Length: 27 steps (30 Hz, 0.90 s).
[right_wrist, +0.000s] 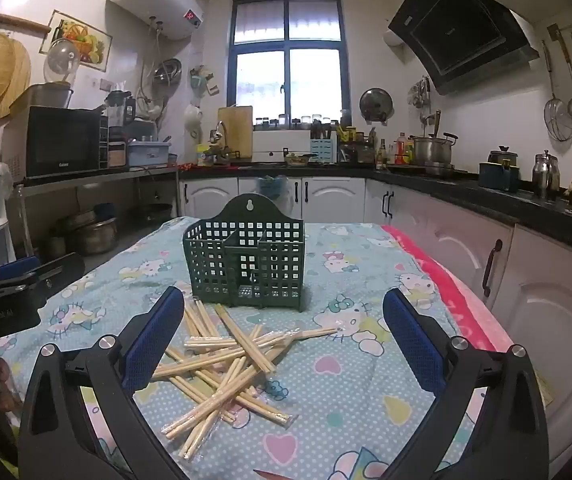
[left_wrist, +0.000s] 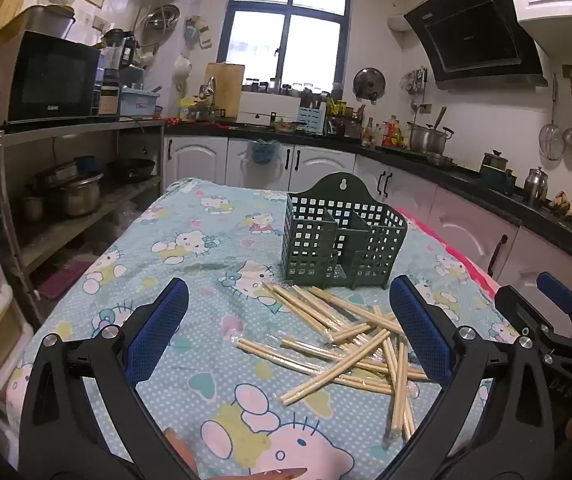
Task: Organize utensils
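Both grippers spread wide, holding nothing, above the table.

The left gripper (left_wrist: 290, 328) and right gripper (right_wrist: 283, 336) hover over the cartoon-print blue tablecloth (right_wrist: 366, 392). Scattered wrapped bamboo chopsticks (right_wrist: 225, 364) lie between the fingers; the upright dark green perforated plastic utensil holder (right_wrist: 245, 264) stands just beyond.

Wrapped wooden chopsticks (right_wrist: 225, 364) lie crisscrossed in a loose pile – just before the upright, empty green holder (right_wrist: 245, 256)
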{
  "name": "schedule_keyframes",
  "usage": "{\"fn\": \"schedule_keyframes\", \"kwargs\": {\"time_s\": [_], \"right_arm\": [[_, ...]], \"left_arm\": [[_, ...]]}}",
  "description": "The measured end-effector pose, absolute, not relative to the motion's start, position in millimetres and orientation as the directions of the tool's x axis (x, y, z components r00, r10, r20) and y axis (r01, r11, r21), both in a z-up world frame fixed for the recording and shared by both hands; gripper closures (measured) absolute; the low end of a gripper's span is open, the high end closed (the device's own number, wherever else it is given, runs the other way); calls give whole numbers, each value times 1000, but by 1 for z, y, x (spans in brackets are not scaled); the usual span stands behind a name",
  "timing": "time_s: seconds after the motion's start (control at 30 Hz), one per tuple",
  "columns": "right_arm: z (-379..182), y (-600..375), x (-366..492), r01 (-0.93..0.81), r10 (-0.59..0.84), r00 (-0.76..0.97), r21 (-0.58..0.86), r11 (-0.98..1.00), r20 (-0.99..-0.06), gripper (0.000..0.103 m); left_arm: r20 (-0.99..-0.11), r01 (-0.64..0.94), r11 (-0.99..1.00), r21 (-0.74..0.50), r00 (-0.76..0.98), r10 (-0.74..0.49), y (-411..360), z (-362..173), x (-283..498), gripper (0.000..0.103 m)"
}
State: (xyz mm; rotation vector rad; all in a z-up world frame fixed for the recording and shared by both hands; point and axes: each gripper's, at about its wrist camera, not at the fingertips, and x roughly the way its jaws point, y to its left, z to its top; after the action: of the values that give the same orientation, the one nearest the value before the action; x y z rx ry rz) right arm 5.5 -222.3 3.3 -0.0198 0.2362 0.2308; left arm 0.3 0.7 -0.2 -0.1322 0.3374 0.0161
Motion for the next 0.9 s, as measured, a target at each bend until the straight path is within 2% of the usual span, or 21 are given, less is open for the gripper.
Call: {"fn": "schedule_keyframes", "kwargs": {"time_s": [0.9], "right_arm": [[9,-221,2,-233,228,946,6,972,-230,6]], "left_arm": [[-320,-36,991,-126,948,-6,-6,6,1,10]]}}
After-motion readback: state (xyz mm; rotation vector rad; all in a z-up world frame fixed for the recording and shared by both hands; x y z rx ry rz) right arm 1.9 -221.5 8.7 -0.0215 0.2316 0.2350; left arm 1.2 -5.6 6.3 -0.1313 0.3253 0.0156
